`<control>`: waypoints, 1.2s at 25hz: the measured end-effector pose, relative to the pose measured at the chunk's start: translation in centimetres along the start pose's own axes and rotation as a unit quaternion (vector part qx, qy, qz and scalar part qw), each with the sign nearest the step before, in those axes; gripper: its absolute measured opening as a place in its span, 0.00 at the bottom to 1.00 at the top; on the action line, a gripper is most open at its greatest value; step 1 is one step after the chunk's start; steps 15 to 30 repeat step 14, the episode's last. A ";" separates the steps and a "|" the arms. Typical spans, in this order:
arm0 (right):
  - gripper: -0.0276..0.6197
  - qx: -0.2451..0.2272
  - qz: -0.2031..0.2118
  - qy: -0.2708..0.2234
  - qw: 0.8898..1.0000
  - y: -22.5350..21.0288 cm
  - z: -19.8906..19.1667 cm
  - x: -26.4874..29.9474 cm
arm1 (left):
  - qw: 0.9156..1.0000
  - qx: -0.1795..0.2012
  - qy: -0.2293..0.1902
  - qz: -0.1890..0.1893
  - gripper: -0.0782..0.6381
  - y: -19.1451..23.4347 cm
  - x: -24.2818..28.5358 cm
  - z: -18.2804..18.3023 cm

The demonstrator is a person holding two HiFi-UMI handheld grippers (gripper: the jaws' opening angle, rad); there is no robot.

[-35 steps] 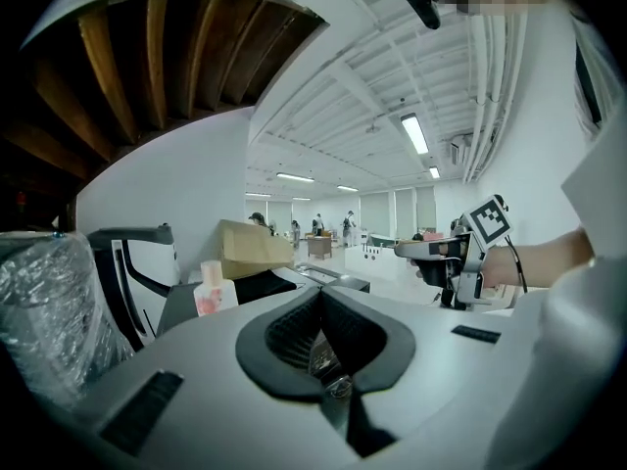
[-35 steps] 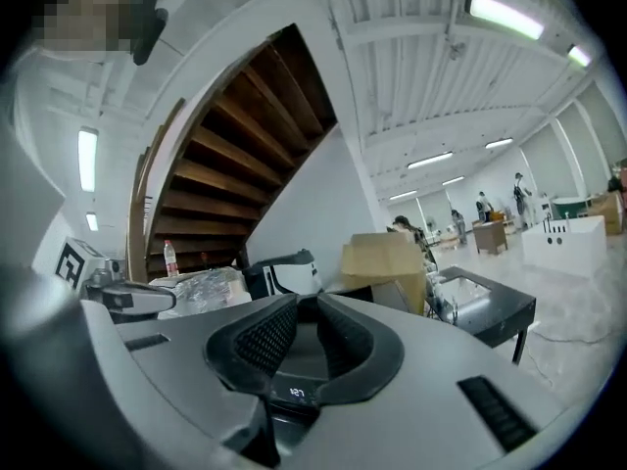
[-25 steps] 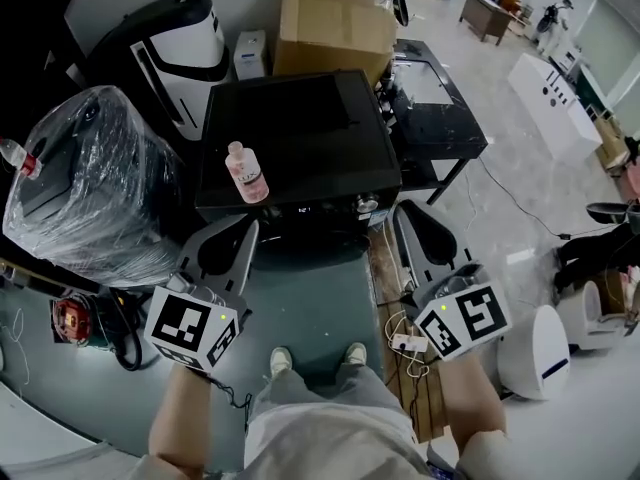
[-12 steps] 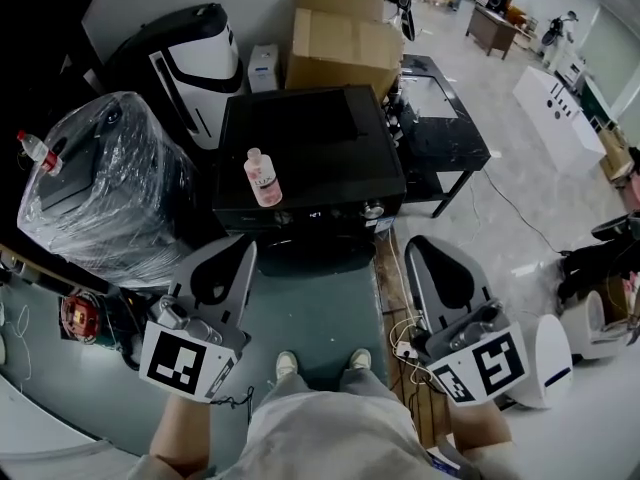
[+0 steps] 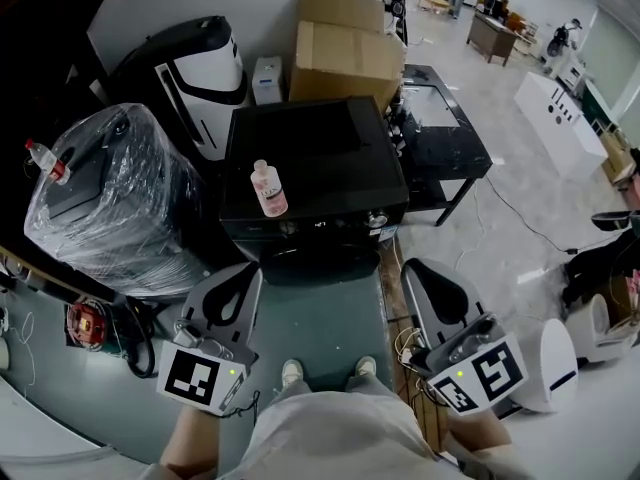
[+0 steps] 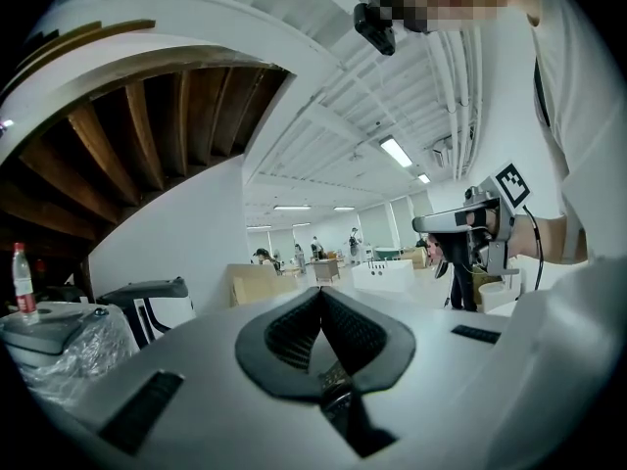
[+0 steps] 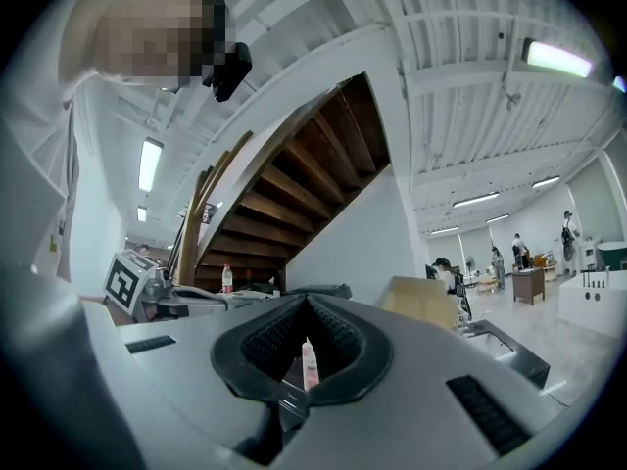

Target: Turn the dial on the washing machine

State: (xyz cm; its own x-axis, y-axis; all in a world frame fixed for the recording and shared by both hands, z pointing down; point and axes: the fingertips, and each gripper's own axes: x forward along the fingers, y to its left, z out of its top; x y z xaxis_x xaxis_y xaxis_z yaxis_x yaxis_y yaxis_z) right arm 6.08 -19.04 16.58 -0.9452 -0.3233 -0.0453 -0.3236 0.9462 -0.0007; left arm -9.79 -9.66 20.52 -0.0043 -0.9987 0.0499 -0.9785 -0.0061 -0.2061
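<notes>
The black washing machine [image 5: 320, 158] stands at the centre of the head view, between a plastic-wrapped unit [image 5: 110, 203] on its left and a black table [image 5: 445, 138] on its right, with a plain cardboard box [image 5: 345, 48] behind it showing no legible print. The left gripper [image 5: 250, 270] and the right gripper [image 5: 411, 266] are held level in front of the machine, clear of it. Each gripper's jaws are together with nothing clamped. Each marker cube [image 5: 203, 378] carries a black-and-white square code, not text. A pink-labelled bottle [image 5: 268, 188] stands on the machine lid, and its print is too small to read. The dial [image 5: 377, 220] sits at the right end of the front control strip, untouched.
</notes>
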 end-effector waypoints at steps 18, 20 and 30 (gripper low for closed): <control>0.09 0.038 0.004 -0.009 0.999 -0.8 0.2 2.6 | 0.999 -0.042 -0.010 0.022 0.14 3.3 0.5 -0.1; 0.09 0.038 0.004 -0.009 0.999 -0.8 0.2 2.6 | 0.999 -0.042 -0.010 0.022 0.14 3.3 0.5 -0.1; 0.09 0.038 0.004 -0.009 0.999 -0.8 0.2 2.6 | 0.999 -0.042 -0.010 0.022 0.14 3.3 0.5 -0.1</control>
